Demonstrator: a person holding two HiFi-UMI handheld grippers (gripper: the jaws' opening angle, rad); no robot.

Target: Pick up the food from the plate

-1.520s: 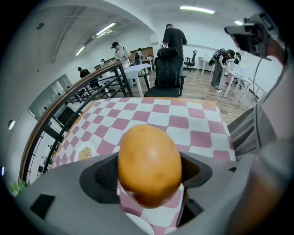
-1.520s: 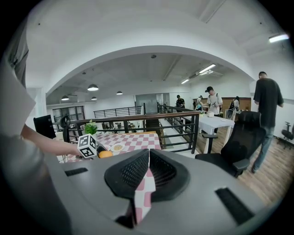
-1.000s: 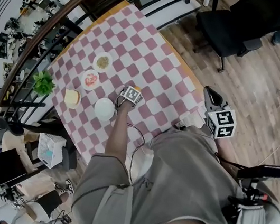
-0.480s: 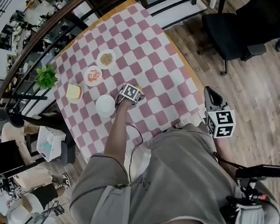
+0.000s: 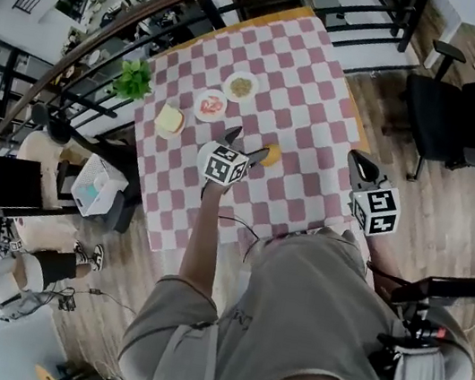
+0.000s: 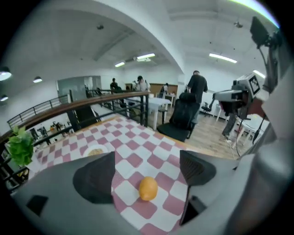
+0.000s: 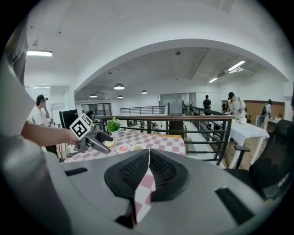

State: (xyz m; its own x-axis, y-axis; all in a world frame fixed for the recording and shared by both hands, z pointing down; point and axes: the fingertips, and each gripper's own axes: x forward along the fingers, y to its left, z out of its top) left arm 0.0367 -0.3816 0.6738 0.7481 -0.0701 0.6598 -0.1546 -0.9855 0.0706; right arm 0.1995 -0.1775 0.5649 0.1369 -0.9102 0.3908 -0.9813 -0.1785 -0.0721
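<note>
The left gripper had just been opening, its jaws wide apart and empty, clear of the orange food on the cloth at 4 o'clock from the plates, while the right gripper was closed on nothing.

Food on far plate beyond the left tongs too small to tell, its near rim behind their jaw
</note>
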